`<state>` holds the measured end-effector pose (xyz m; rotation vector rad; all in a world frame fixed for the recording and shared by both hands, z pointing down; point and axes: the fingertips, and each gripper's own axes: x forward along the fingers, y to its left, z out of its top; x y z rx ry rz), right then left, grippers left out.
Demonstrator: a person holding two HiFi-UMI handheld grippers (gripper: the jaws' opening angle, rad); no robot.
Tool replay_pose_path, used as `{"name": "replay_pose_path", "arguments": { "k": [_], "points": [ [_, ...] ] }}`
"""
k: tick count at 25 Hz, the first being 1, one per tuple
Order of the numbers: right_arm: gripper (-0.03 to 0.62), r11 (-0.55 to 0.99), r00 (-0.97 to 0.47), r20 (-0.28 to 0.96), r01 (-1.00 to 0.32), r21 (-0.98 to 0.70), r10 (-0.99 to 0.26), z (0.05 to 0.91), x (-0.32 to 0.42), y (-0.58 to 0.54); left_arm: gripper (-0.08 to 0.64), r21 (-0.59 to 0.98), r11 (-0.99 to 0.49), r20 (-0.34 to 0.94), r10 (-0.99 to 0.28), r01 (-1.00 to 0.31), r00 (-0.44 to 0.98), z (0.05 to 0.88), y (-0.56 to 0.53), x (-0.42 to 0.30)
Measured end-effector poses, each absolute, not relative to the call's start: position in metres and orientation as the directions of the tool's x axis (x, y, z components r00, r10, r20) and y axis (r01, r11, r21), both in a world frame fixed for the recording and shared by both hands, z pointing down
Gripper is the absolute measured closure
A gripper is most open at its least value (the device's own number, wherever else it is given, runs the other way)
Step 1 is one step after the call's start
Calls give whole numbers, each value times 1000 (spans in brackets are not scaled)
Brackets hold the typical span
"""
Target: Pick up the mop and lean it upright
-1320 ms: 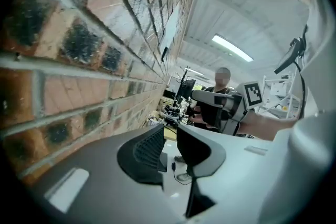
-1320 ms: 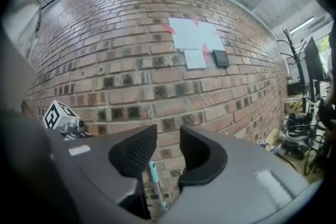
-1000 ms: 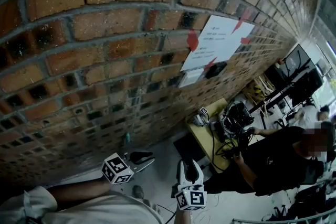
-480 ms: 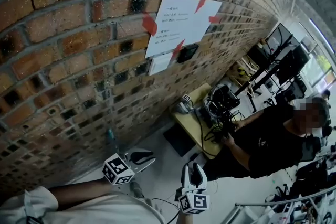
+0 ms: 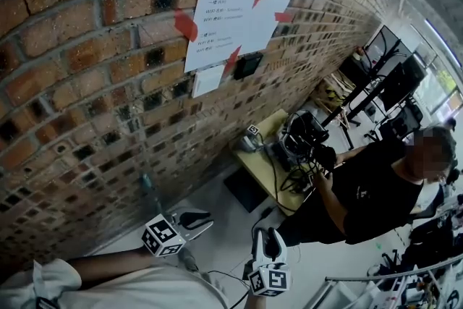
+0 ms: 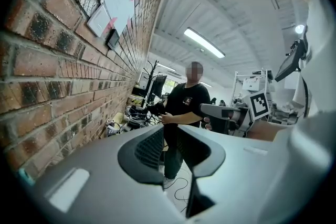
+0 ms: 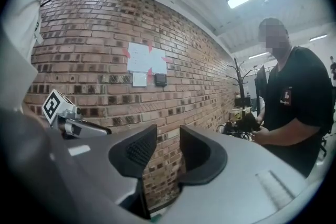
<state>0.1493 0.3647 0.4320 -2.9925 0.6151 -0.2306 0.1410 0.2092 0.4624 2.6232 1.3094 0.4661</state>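
Observation:
No mop head is in view. A thin teal-tipped rod (image 5: 147,184), possibly the mop handle, stands against the brick wall (image 5: 87,83) just beyond my left gripper (image 5: 204,219); I cannot tell what it is. The left gripper's jaws are open with nothing between them (image 6: 169,136). It points along the wall. My right gripper (image 5: 268,231) hovers low to its right, open and empty too (image 7: 168,139), aimed at the wall. Each gripper shows in the other's view: the right gripper (image 6: 218,113), the left gripper (image 7: 86,127).
A person in a black shirt (image 5: 376,192) stands at right by a small desk (image 5: 264,166) piled with cables and gear. Papers (image 5: 231,18) are taped to the wall. Monitors on stands (image 5: 394,76) are farther back. A cable lies on the floor (image 5: 224,277).
The head view has swung right along the wall, so the papers and the teal rod sit farther left. Both grippers stay about where they were, jaws unchanged.

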Motion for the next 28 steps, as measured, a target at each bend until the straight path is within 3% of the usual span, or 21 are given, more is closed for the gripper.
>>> {"name": "replay_pose_path", "arguments": {
  "k": [28],
  "points": [
    [462, -831, 817, 157, -534, -155, -554, 459, 198, 381, 471, 255, -704, 271, 710, 662, 650, 478, 238, 160]
  ]
}}
